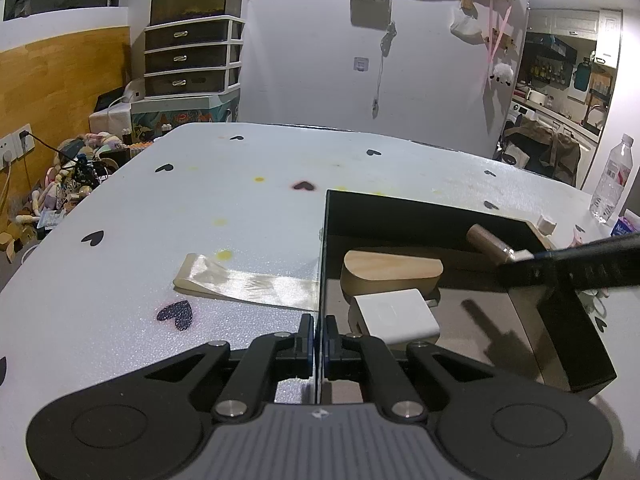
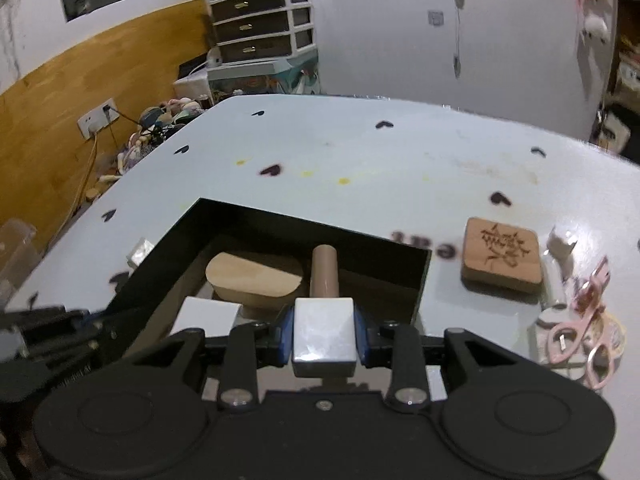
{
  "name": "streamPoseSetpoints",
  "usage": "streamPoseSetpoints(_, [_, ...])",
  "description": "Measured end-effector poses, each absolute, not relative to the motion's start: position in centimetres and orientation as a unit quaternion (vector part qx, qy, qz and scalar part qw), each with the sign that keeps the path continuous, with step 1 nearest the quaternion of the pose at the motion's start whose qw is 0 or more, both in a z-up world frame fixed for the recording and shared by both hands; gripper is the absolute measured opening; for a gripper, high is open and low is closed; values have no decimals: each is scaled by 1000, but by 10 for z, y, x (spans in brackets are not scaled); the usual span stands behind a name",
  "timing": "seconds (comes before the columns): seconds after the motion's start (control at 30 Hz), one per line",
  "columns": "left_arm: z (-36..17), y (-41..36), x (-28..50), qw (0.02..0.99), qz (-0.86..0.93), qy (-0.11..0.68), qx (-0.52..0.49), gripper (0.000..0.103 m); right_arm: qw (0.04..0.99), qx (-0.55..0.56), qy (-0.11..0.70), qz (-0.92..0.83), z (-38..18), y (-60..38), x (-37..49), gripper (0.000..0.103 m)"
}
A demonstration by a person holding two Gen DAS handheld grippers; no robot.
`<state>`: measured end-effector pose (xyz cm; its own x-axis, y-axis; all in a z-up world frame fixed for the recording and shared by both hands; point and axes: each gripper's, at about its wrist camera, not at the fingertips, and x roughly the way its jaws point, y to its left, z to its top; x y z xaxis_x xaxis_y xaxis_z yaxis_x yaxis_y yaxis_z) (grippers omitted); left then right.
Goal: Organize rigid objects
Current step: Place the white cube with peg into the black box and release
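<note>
A black open box (image 1: pixel 480 208) (image 2: pixel 304 224) sits on the white heart-print table. Inside lie a rounded wooden block (image 1: pixel 390 276) (image 2: pixel 252 276) and a white rectangular block (image 1: pixel 394 316) (image 2: pixel 208 314). My left gripper (image 1: pixel 319 344) is shut on the box's left wall. My right gripper (image 2: pixel 323 334) is shut on the silver cap (image 2: pixel 323 336) of a brown cylinder (image 2: pixel 324 272) (image 1: pixel 486 242) and holds it over the box interior.
A square engraved wooden coaster (image 2: pixel 502 254), a white cylinder (image 2: pixel 554 284), pink scissors (image 2: pixel 580 332) and a small white piece (image 2: pixel 560 246) lie right of the box. A glossy tape strip (image 1: pixel 244 282) lies left of it. A water bottle (image 1: pixel 612 180) stands at the far right.
</note>
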<state>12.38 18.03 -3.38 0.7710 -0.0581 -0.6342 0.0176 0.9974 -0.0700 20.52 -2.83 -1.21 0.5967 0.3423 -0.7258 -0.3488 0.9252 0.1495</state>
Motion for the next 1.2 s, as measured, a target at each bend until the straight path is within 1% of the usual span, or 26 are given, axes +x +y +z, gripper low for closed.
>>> streamPoseSetpoints(0.2, [-34,180,124,941,-20,338,-31,4,882,-12,435,182,-25,-14,218,32])
streamPoseSetpoints(0.33, [-33,180,125,941,-21,336,-34,4,884,-21,436,166,-28,-7,223,32])
streamPoseSetpoints(0.47, [-32,181,125,941,-22,337,-33,4,887,-19,431,164,-25,-8,223,40])
streamPoseSetpoints(0.73, [-32,181,127,940,-20,338,-35,4,888,-17,425,175,-18,-12,218,51])
streamPoseSetpoints(0.83, [-33,181,128,940,-19,338,-37,4,889,-17,421,180,-14,-12,215,59])
streamPoseSetpoints(0.87, [-33,180,128,940,-19,338,-37,4,889,-17,419,182,-13,-13,214,64])
streamPoseSetpoints(0.9, [-33,181,128,940,-18,338,-37,4,890,-17,417,184,-12,-13,213,71])
streamPoseSetpoints(0.97, [-33,180,128,940,-18,339,-37,4,891,-18,413,186,-11,-13,211,80])
streamPoseSetpoints(1.03, [-33,180,128,940,-17,339,-37,4,893,-18,409,189,-8,-14,208,83])
streamPoseSetpoints(1.1, [-33,180,128,940,-17,339,-37,4,894,-18,405,190,-6,-15,206,91])
streamPoseSetpoints(1.2, [-33,181,127,940,-17,339,-38,4,896,-10,398,199,-3,-18,201,97])
